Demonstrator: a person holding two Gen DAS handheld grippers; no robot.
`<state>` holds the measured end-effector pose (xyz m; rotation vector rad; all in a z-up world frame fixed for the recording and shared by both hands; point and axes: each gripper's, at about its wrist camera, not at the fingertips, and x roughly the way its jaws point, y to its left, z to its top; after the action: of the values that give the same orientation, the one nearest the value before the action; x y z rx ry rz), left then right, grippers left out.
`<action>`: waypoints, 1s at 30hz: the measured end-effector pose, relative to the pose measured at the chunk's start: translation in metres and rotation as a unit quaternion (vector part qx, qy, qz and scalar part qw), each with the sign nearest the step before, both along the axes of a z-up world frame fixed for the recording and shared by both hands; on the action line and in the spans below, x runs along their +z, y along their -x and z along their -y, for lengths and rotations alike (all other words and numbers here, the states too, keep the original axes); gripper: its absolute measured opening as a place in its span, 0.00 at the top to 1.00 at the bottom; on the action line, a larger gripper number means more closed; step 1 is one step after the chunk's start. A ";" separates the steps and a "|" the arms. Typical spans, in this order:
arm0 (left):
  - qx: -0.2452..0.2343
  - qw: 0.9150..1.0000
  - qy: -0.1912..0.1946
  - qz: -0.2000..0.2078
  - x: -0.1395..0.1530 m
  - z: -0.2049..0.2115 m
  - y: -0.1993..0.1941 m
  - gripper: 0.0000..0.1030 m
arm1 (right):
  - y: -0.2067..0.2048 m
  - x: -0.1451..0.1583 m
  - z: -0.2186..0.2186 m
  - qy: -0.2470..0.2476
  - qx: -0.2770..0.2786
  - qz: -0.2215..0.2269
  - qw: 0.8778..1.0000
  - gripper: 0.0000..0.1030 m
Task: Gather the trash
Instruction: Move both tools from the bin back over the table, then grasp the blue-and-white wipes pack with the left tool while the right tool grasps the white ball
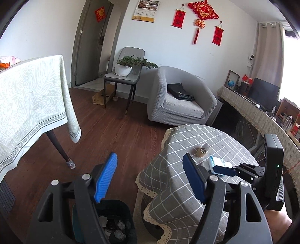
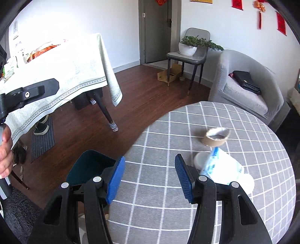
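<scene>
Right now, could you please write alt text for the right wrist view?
The open, empty right gripper hovers over a round checked table holding a tape roll and a wrapper; a bin stands at the table's edge.

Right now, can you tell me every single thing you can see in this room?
Round table: one, grey check cloth, near right.
Cardboard tape roll: one, brown, on round table.
Plastic wrapper: one, white and blue, on round table beside the roll.
Bin: one, dark teal, floor left of round table, crumpled paper inside.
Big table: one, pale green cloth, left.
Chair: one, grey, by the door.
Potted plant: one, green in white pot, on chair.
Armchair: one, grey, black bag on seat.
Wall decorations: several, red.
Left gripper: one, blue pads, open, empty.
Right gripper: one, blue pads, open, empty.
</scene>
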<state>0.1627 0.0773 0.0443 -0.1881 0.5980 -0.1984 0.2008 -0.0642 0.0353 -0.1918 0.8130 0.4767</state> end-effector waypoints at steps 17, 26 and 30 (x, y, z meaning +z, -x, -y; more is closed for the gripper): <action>-0.058 0.996 0.027 -0.054 -0.034 0.106 -0.029 0.27 | 0.003 0.006 0.123 0.012 -0.100 0.012 0.995 0.46; -0.060 0.993 0.029 -0.094 -0.063 0.148 -0.052 0.29 | 0.001 -0.007 0.165 0.012 -0.138 -0.010 0.990 0.46; -0.062 0.991 0.039 -0.112 -0.076 0.163 -0.062 0.31 | -0.001 -0.010 0.175 0.006 -0.146 -0.018 0.989 0.46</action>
<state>0.2244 -0.0853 -0.0319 -0.2506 0.8270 -0.3249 0.2016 -0.2391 0.0255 -0.0730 0.8622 0.2006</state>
